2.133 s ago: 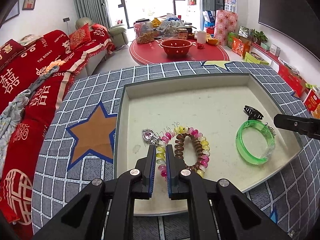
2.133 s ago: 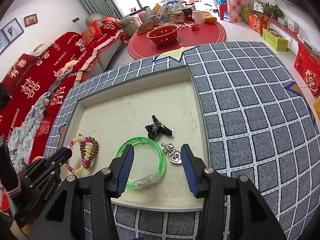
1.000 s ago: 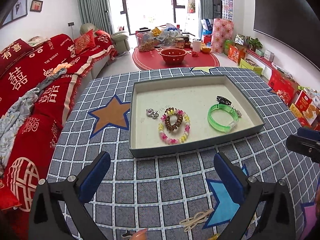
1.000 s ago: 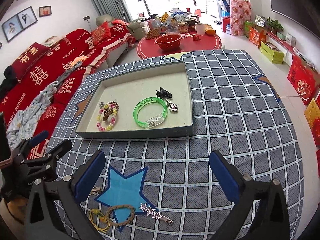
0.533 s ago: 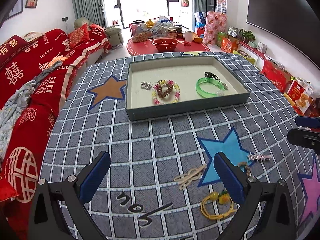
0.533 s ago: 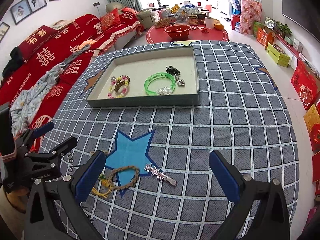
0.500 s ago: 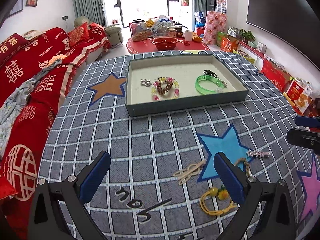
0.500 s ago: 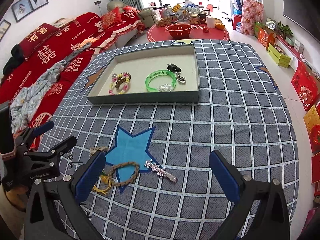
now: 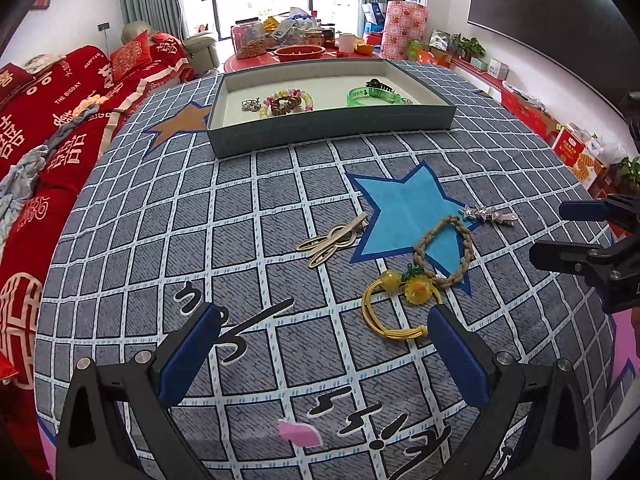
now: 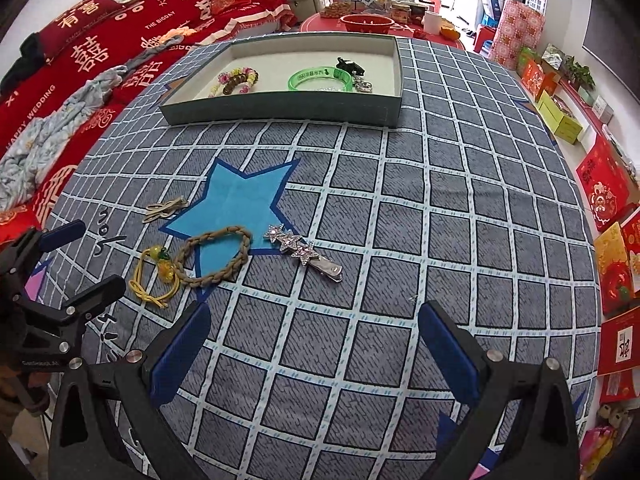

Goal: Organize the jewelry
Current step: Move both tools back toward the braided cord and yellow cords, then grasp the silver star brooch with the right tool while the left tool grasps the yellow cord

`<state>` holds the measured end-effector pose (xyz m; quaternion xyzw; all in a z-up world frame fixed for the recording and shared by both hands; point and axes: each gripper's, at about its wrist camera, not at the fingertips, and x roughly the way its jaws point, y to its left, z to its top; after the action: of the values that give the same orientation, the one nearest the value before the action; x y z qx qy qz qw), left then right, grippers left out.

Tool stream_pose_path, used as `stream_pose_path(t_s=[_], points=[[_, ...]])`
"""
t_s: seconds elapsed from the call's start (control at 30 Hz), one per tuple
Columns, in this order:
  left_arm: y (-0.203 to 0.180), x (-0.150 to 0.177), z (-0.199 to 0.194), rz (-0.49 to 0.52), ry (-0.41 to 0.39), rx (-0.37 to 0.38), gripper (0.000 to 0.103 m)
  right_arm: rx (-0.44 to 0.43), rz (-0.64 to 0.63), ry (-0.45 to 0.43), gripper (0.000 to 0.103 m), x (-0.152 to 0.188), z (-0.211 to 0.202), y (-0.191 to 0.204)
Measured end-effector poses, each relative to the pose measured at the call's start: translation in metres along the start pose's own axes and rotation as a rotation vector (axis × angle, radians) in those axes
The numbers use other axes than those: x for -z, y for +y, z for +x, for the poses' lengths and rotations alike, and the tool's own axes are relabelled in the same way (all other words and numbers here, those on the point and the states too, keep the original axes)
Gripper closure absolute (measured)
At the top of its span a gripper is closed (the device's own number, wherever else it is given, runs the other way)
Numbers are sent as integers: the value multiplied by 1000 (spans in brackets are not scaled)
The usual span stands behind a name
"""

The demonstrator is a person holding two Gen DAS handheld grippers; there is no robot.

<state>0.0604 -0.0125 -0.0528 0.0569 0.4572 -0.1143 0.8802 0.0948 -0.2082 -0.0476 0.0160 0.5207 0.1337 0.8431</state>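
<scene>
A grey tray [image 9: 332,127] [image 10: 280,110] at the far side of the table holds a beaded bracelet [image 9: 288,100], a green bangle [image 9: 370,95] [image 10: 320,79], a black claw clip [image 10: 349,65] and small pendants. Nearer me on the cloth lie a beige hair clip [image 9: 333,240] [image 10: 165,208], a braided band [image 9: 444,251] [image 10: 216,256], a yellow hair tie with a flower [image 9: 394,304] [image 10: 154,276] and a star hair clip [image 9: 488,214] [image 10: 303,254]. My left gripper [image 9: 320,344] is open, low over the cloth short of these. My right gripper [image 10: 312,344] is open too, just short of the star clip.
A grey checked cloth with stars [image 9: 260,208] covers the round table. A red sofa [image 9: 48,92] stands to the left. Beyond the tray is a red table with a bowl [image 9: 299,53]. Boxes [image 10: 608,184] line the floor on the right.
Both grippers let go inside the tray, opened wide and drew back toward the table's near side. The loose pieces on the cloth have come into view close in front.
</scene>
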Motion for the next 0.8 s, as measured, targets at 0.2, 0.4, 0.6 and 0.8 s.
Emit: stream_pose_path(t_s=[0.2,0.4,0.6,0.8], points=[[-4,-4,10,6,16,-4,1,14,-3,9,0,-2,8,-5],[-11,-5,17,19,22,4,9,47,-67,23,16,-7,22,0],[-18,-5,24,46,40,13,16,61,-141,29,28,-16,34,10],[-24,-12,23,112,32,23,16,53,-204,32,28,-23,38,19]])
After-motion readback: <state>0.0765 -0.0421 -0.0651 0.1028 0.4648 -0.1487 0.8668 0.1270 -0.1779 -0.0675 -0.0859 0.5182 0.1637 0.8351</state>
